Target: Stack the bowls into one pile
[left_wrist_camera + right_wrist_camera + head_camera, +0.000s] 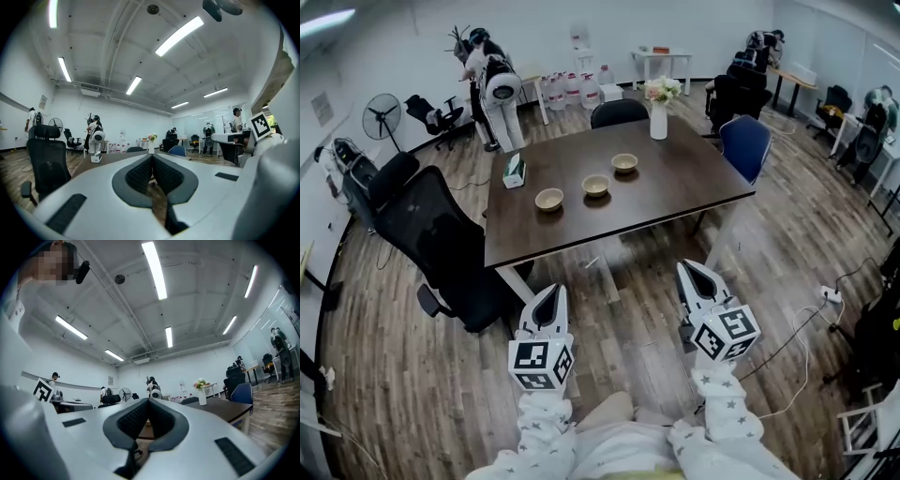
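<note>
Three small tan bowls sit apart in a slanted row on the dark table [675,192]: the left bowl [549,199], the middle bowl [595,185] and the far bowl [624,162]. Both grippers hang level over the wooden floor, well short of the table's near edge. My left gripper [549,292] is shut with nothing in it; its tips meet in the left gripper view [152,156]. My right gripper [687,267] is also shut and empty, tips touching in the right gripper view [148,400]. The bowls do not show in either gripper view.
A white vase of flowers [659,111] stands at the table's far end and a tissue box [515,171] at its left edge. Black office chairs [441,246] stand left of the table, a blue chair [743,145] to its right. Cables and a power strip [831,293] lie on the floor at right.
</note>
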### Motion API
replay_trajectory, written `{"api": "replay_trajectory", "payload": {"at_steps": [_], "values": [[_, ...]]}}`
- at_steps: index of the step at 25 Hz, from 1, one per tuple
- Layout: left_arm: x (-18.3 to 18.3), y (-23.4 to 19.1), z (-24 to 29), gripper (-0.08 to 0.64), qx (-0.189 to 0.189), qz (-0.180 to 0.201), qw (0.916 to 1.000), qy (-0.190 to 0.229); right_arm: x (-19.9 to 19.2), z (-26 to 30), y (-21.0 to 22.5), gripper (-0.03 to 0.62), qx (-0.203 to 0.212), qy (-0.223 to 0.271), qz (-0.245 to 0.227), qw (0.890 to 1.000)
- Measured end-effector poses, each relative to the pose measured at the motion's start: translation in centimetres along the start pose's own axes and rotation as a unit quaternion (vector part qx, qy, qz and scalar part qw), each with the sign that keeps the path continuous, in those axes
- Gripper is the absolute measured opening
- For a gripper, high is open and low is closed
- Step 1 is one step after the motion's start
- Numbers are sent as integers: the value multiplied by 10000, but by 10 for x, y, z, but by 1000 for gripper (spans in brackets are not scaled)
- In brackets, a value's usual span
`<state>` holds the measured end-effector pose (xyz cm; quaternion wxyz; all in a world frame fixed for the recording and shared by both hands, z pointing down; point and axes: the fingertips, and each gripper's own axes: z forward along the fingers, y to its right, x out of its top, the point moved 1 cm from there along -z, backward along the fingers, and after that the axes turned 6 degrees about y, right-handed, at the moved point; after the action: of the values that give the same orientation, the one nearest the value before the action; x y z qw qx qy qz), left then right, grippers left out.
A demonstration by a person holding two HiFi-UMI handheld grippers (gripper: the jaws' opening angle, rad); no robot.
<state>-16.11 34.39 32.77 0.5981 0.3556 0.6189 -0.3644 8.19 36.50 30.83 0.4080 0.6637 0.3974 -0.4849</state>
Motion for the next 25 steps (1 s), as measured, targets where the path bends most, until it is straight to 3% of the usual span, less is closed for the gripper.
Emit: {"api": "replay_trajectory", "payload": {"at_steps": [12,25], "values": [[-12,-11,29,26,163,-115,9997,-161,-14,30,22,21,44,-155,95,9998],[-24,-71,163,26,134,-272,9994,-183,-42,148,89,21,-81,-306,117,9994]]}}
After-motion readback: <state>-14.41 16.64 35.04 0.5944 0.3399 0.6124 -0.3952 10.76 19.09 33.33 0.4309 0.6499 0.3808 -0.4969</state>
